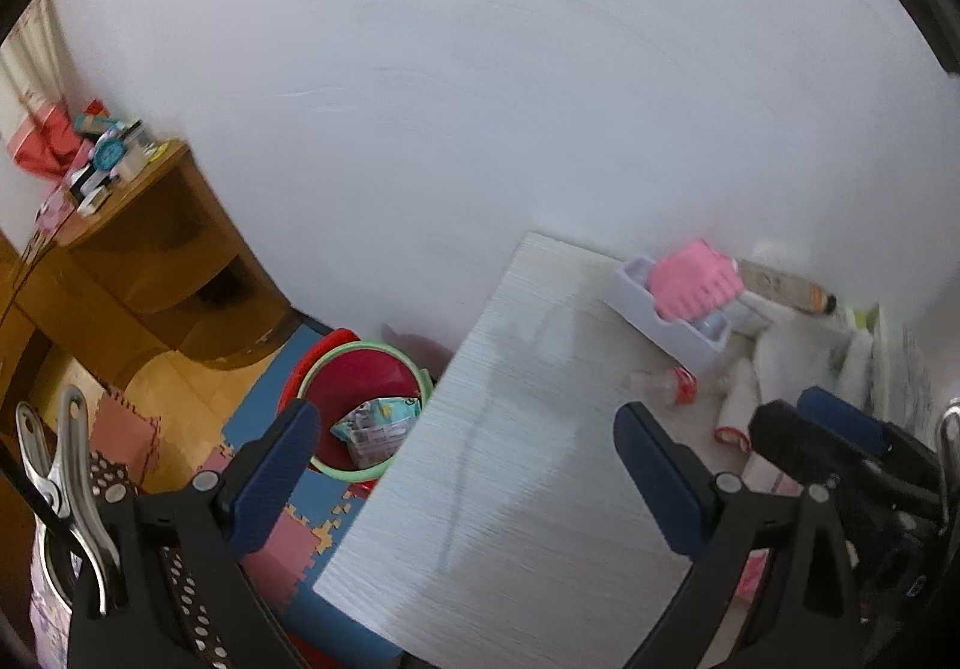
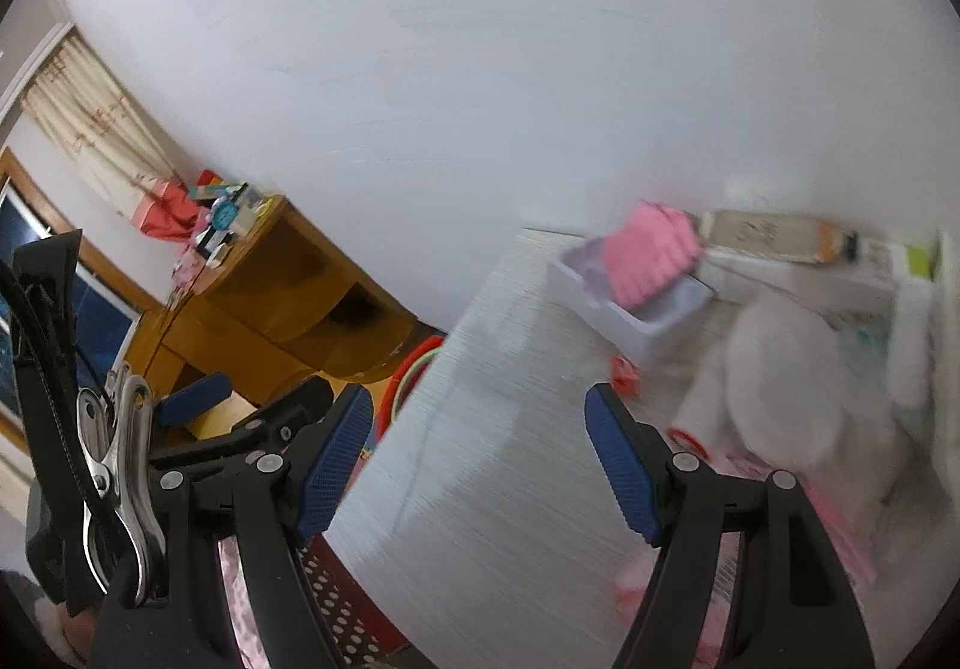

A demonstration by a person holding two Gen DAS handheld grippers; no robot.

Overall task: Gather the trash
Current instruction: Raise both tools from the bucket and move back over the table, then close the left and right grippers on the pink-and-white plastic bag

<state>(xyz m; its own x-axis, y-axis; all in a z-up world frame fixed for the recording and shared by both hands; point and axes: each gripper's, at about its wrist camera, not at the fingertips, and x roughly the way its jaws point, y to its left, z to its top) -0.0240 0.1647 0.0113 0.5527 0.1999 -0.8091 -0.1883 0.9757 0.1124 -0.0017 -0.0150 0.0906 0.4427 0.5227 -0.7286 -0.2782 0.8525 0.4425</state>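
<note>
Pale wood-grain desk (image 1: 510, 459) carries blurred litter at its far right: small clear wrappers with red rings (image 1: 681, 384), perhaps bottle seals. Both tools, left tool (image 1: 465, 465) and right tool (image 2: 480, 459), stand spread and empty above it. Already holding a crumpled packet, the red, green-rimmed plastic bucket (image 1: 354, 369) waits on the floor. Reaching step; next, pinch one wrapper.

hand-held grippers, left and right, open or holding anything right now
Left hand-held gripper: open, nothing between its fingers.
Right hand-held gripper: open, nothing between its fingers.
</note>
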